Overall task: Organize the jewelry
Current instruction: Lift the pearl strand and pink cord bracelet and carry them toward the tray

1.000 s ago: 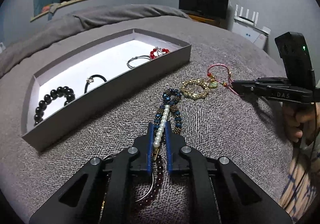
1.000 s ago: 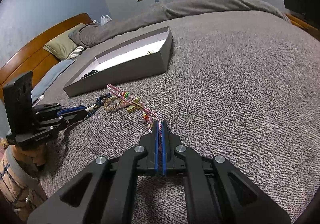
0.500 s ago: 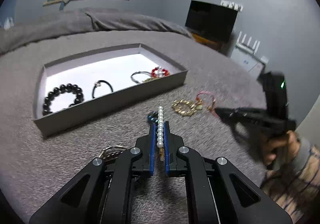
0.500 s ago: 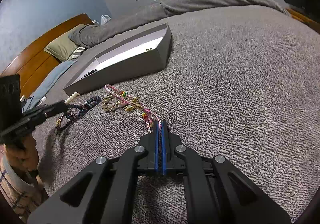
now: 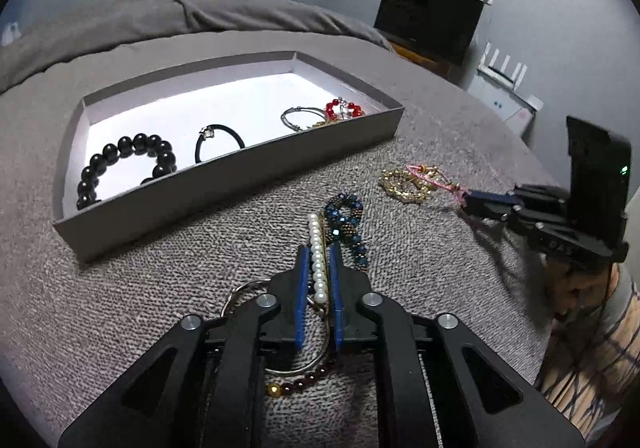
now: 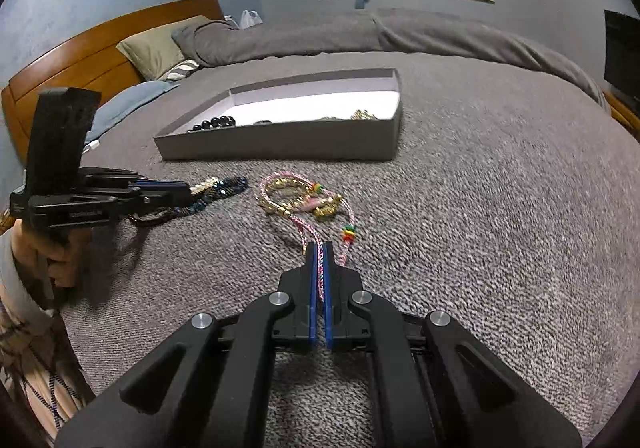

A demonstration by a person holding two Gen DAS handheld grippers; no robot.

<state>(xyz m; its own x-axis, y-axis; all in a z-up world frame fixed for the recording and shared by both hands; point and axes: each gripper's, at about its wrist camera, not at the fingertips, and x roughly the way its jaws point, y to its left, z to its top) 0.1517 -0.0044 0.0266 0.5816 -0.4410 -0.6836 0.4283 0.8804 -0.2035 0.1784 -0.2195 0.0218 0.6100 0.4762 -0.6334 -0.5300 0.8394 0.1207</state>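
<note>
Lying between the left gripper's [image 5: 319, 254] just-widened jaws, a pearl strand [image 5: 318, 260] shows only in the left view. The right gripper [image 6: 319, 248] clamps a pink cord [image 6: 320, 268]. At 11 o'clock, the tray [image 5: 224, 184] holds black beads [image 5: 128, 164].

My left gripper [image 5: 319, 268], which half a second ago held the white pearl strand [image 5: 318, 260] lifted clear, has brought it back down beside the blue beaded bracelet [image 5: 347, 224], its jaws having just been opening around it.
</note>
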